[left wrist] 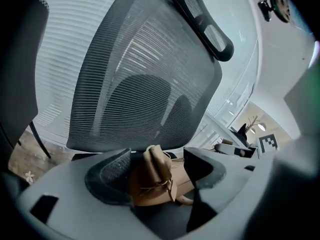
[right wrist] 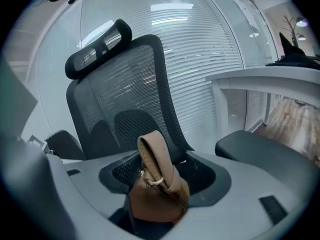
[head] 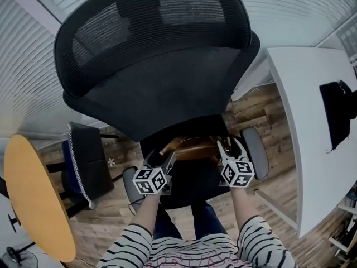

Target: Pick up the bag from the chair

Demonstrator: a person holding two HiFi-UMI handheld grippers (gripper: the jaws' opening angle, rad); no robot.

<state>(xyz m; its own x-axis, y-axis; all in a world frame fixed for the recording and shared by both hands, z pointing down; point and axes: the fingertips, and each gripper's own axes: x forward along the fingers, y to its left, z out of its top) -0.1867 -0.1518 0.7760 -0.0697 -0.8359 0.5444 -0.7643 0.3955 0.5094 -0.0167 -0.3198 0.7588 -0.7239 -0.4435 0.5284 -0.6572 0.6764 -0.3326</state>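
Down on the chair [head: 156,66] seat, the tan bag [head: 192,148] is mostly hidden from my head view: the mesh backrest leans over it, and only a brown strip shows between my two grippers. My left gripper [head: 160,158] has its jaws spread wide. In its own view the bag [left wrist: 157,184] sits in the gap between them, folded top and small tie facing me, but neither pad is pressing on it (its lower edge is cut off behind the gripper's body). My right gripper [head: 226,149] is just as wide open and also holds nothing. From there the bag [right wrist: 155,199] stands upright between the jaws, with its looped strap [right wrist: 152,156] and a metal ring at the front. The bag's base is again out of sight.

I cannot see whether the bag holds anything. The armrest [right wrist: 260,154] lies off to the right of it. A dark thing on the white desk [head: 301,121] is too dim to identify, and so is the dark, white-edged shape beside the yellow table [head: 33,194].
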